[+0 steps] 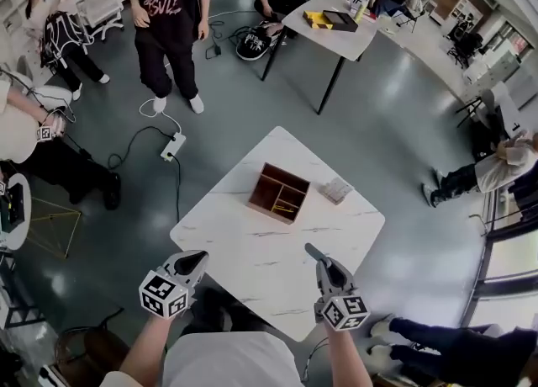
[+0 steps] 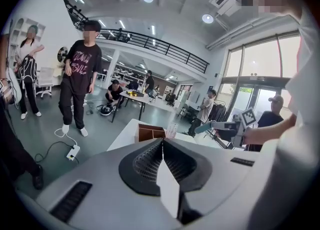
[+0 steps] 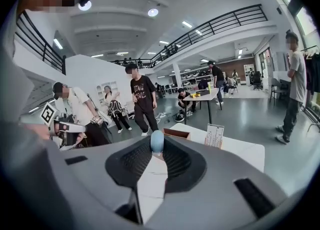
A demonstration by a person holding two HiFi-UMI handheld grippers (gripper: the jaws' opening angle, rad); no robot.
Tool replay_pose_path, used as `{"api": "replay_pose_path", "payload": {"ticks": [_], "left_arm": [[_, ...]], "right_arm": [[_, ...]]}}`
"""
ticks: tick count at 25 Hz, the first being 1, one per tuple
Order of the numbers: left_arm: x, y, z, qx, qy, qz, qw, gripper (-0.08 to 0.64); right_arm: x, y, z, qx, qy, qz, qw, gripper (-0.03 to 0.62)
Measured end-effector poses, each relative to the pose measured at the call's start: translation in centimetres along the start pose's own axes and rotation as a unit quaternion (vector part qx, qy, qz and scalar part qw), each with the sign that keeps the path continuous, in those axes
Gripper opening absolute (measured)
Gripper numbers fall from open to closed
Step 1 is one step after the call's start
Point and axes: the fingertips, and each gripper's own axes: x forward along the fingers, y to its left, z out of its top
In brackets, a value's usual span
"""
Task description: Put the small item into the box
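White table (image 1: 252,251), small item (image 1: 336,189) beside box (image 1: 278,193), well apart from right gripper (image 1: 313,251)

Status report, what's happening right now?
Left gripper shut, empty. Right gripper shut on small blue item. Wooden box open on table ahead; nothing blocking.

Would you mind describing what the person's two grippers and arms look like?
Both the left gripper and the right gripper have smooth grey bodies tapering to narrow jaws, with black ribbed lining inside. Each carries a cube with black-and-white square markers. No cables show. The person wears a pale top, forearms uncovered.
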Motion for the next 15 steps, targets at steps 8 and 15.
{"api": "replay_pose_path", "payload": {"ticks": [8,15], "left_arm": [[2.3,0.3,-0.5,-0.008,0.015,0.013,0.9998,0.018],[4.2,1.5,-0.8,-0.016,0.026,0.022,0.9993,0.018]], "right_arm": [[6.2,-2.7,-1.0,-0.011,0.036,0.015,0.999,0.080],[10.9,-4.6,-3.1,-0.004,0.072,0.017,0.997,0.080]]}}
